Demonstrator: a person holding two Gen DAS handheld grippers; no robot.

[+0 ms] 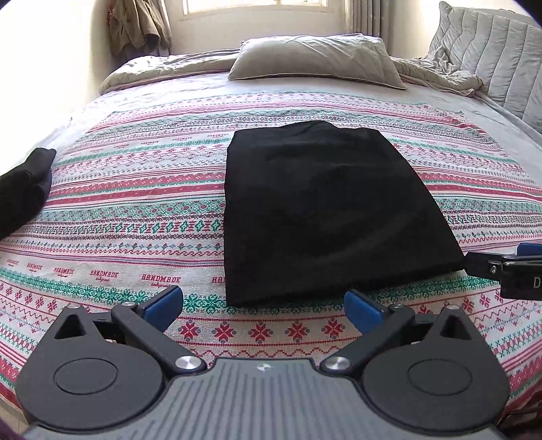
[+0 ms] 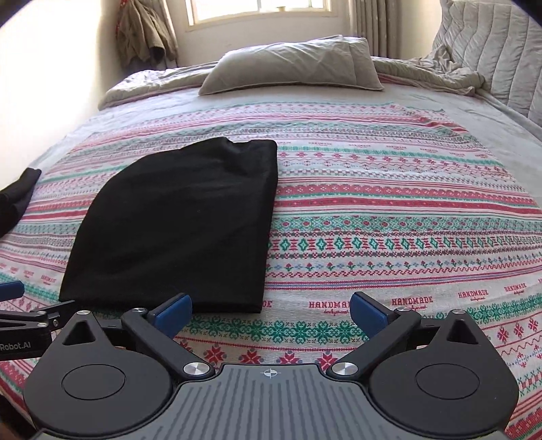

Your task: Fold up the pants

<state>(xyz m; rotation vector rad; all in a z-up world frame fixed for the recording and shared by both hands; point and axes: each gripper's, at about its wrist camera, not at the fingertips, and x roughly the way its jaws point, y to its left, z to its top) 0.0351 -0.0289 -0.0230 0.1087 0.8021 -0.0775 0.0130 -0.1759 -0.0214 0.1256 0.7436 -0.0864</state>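
Observation:
The black pants [image 1: 325, 210] lie folded into a flat rectangle on the patterned bedspread [image 1: 135, 210]. They also show in the right wrist view [image 2: 183, 230], left of centre. My left gripper [image 1: 264, 308] is open and empty, just short of the fold's near edge. My right gripper [image 2: 271, 313] is open and empty, near the fold's near right corner. The right gripper's tip shows at the right edge of the left wrist view [image 1: 508, 267]. The left gripper's tip shows at the left edge of the right wrist view [image 2: 20, 311].
Another black garment [image 1: 23, 189] lies at the bed's left edge. A grey pillow [image 1: 315, 61] and a rumpled quilt [image 1: 450, 71] lie at the head of the bed. A padded headboard [image 1: 498, 57] stands at right. Clothes [image 1: 135, 23] hang by the window.

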